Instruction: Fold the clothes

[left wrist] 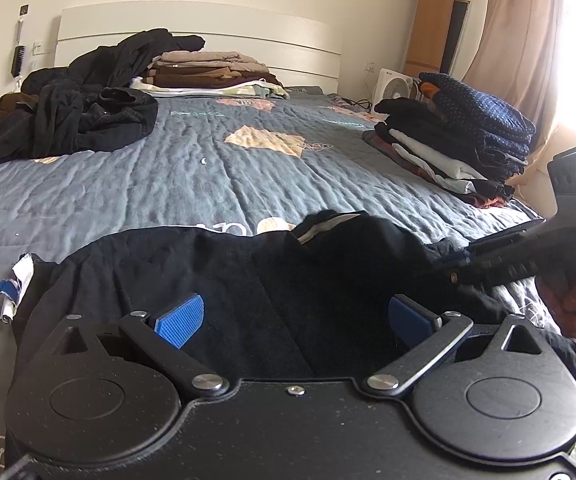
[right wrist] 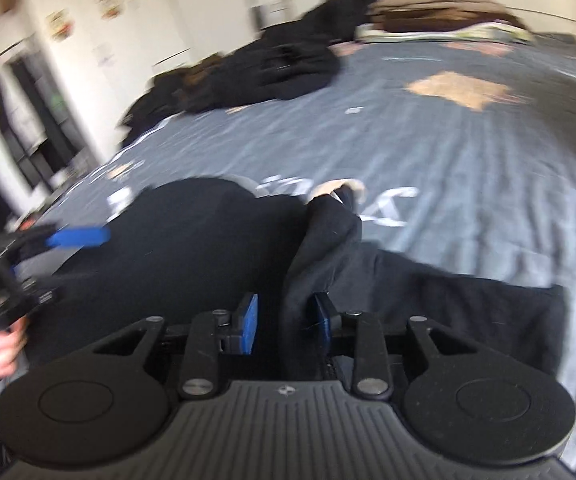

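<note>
A black garment [left wrist: 248, 280] lies spread on the near part of the grey-blue quilted bed [left wrist: 208, 176]. My left gripper [left wrist: 296, 318] hovers over it, open, its blue pads wide apart with nothing between them. From the right, my right gripper [left wrist: 464, 264] reaches in at the garment's right edge. In the right wrist view, which is blurred, the right gripper [right wrist: 286, 318] is shut on a raised fold of the black garment [right wrist: 320, 240], which runs up as a ridge from the flat cloth. A blue finger [right wrist: 78, 237] of the left gripper shows at the left, held by a hand.
A heap of unfolded dark clothes [left wrist: 68, 120] lies at the far left of the bed. One folded stack [left wrist: 208, 72] sits against the white headboard, another [left wrist: 456, 140] at the right edge. A white tag [left wrist: 16, 284] sticks out at the garment's left. A fan [left wrist: 394, 84] stands beyond the bed.
</note>
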Demonstrator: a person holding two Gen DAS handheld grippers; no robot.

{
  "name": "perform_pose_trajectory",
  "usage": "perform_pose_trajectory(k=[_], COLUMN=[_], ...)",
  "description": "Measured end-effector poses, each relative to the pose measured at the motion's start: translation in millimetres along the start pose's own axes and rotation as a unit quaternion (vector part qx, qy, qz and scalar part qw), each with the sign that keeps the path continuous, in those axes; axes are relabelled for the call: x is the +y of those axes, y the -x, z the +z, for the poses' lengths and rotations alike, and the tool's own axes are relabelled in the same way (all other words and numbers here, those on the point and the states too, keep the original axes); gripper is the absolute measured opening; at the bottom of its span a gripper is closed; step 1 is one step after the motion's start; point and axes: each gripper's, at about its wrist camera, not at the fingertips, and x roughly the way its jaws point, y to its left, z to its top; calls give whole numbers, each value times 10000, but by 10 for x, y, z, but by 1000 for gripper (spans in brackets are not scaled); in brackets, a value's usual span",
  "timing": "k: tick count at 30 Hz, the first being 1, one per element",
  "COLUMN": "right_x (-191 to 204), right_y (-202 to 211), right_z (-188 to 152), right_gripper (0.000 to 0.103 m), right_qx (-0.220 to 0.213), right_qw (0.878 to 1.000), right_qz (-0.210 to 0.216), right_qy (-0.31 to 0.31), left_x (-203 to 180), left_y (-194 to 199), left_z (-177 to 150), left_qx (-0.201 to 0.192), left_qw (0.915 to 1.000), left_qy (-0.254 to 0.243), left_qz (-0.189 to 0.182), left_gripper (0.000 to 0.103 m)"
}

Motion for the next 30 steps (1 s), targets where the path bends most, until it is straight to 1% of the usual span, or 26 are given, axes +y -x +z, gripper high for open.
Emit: perform_pose_trajectory(k=[2, 4, 5, 7, 9, 10, 12, 13, 15, 16, 18, 20, 21, 22, 26, 30], right_x=[163, 290, 338, 402, 433, 424, 349, 282, 130, 37, -158, -317, -382, -414, -278, -59], right_y=[-38, -99, -131, -195, -224, -198, -91, -20, 105, 145, 181, 171, 146, 96, -171, -407], right_z=[-3, -23, -39, -71, -78, -59, 15, 47, 97, 104, 78, 21, -3, -21, -47, -76], right_gripper=[33, 34, 37, 44, 48, 48, 50, 54, 59, 60, 61, 61, 61, 61, 63, 65], right_qx=[159, 370, 472, 673, 810, 743, 407, 173, -287, -441, -635, -699, -698, -654, -336, 24], right_qw=[9990, 9968, 9956, 9937, 9918, 9920, 9940, 9956, 9978, 9980, 9969, 9950, 9938, 9934, 9969, 9991], right_qz=[289, 570, 667, 775, 904, 957, 991, 911, 585, 417, 101, -246, -377, -415, -124, 30], right_qy=[287, 416, 452, 457, 396, 369, 231, 118, -83, -194, -444, -673, -773, -841, -696, -416], left_x=[8, 18, 22, 32, 48, 54, 57, 59, 67, 69, 73, 77, 77, 76, 72, 76], left_y=[2, -1, -2, -5, -1, 4, 17, 21, 19, 17, 12, 7, 3, 1, -10, -8], left_z=[5, 11, 11, 10, 15, 17, 22, 23, 24, 23, 21, 18, 16, 13, 6, 7], left_qx=[-3, -3, 1, 13, 10, 4, -10, -14, -13, -10, -3, 4, 11, 18, 45, 47], left_qw=[10000, 10000, 10000, 10000, 10000, 10000, 9999, 9999, 9999, 9999, 9999, 9999, 9999, 9999, 10000, 10000], left_qy=[6, 20, 28, 43, 60, 73, 103, 110, 106, 107, 110, 112, 109, 102, 75, 64], left_qz=[-3, -1, 2, 10, 8, 6, -3, -6, -9, -11, -14, -17, -18, -20, -21, -13], left_gripper=[100, 100, 100, 100, 100, 100, 100, 100, 100, 100, 100, 100, 100, 100, 100, 100])
